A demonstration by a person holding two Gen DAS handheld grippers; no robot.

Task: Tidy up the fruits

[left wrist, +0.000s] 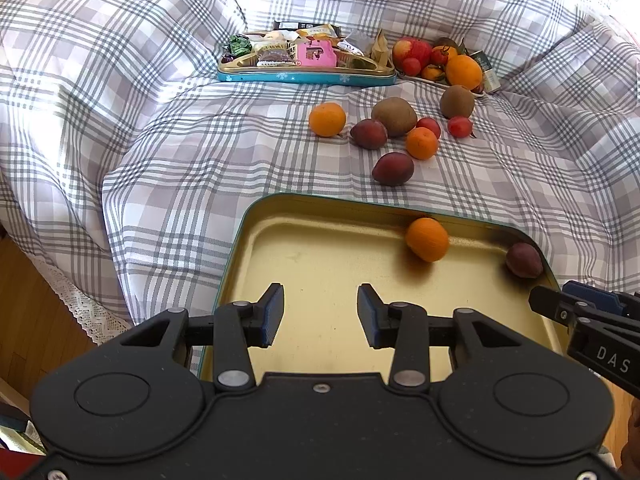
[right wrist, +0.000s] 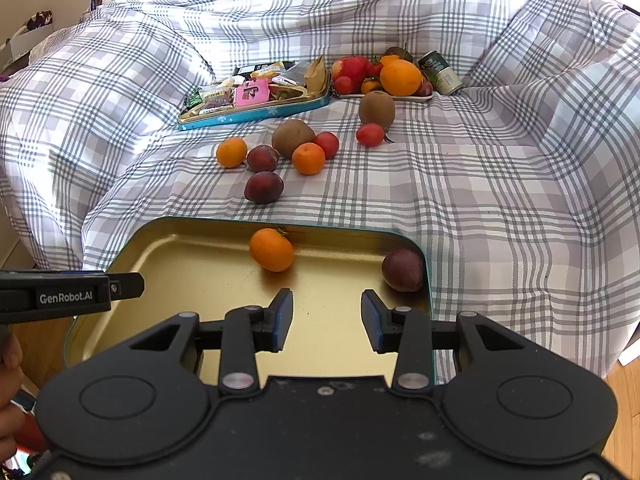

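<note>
Both grippers hover empty over the gold tray (left wrist: 256,256), the left gripper (left wrist: 320,314) and right gripper (right wrist: 326,318) with jaws parted on nothing; an orange (left wrist: 426,239) and a plum (left wrist: 524,260) lie inside toward one o'clock; loose fruit waits at twelve; the nearest plum (right wrist: 263,187) looks the easiest pick, best pinched gently across its middle.

Grey-white checked cloth (left wrist: 160,140) covers most of frame; teal-rimmed tin w/ wrapped snacks (left wrist: 304,76) upper centre; green-labelled can (right wrist: 442,72) upper right.
</note>
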